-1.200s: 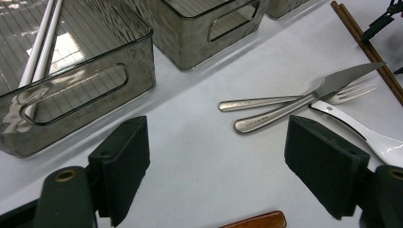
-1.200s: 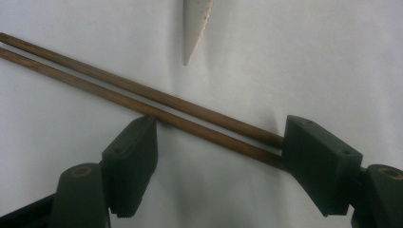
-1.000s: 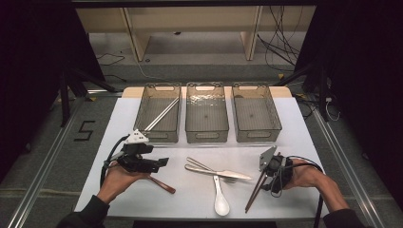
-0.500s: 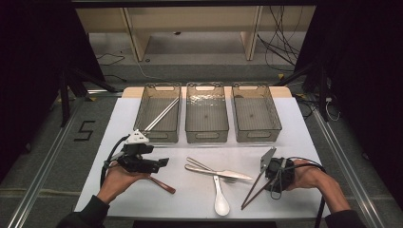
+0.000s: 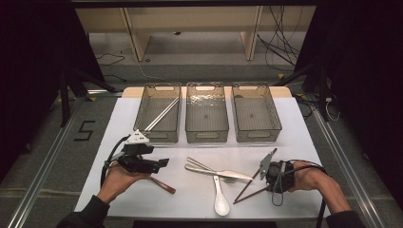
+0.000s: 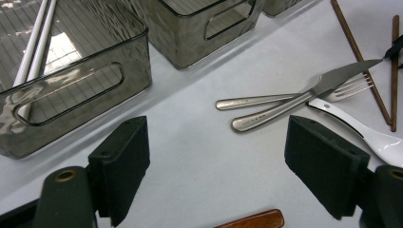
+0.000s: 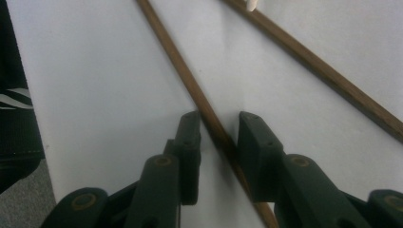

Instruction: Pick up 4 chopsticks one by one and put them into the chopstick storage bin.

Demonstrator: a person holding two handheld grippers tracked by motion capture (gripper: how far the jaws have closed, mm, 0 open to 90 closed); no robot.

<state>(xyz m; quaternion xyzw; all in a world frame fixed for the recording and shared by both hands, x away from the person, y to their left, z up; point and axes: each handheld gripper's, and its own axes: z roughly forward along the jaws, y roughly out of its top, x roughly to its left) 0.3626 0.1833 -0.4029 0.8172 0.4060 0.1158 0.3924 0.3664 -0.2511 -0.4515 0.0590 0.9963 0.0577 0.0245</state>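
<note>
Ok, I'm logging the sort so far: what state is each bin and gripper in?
Left bin, holds two white chopsticks.
Middle bin, empty.
Right bin, empty.
Left gripper, open, nothing between its jaws.
Right gripper, jaws have just been closing around a brown chopstick, not yet pressing it.

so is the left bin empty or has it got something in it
Not empty. The left bin holds a pair of white chopsticks lying slantwise across its floor; the left gripper view shows them too, leaning inside its wall.
</note>
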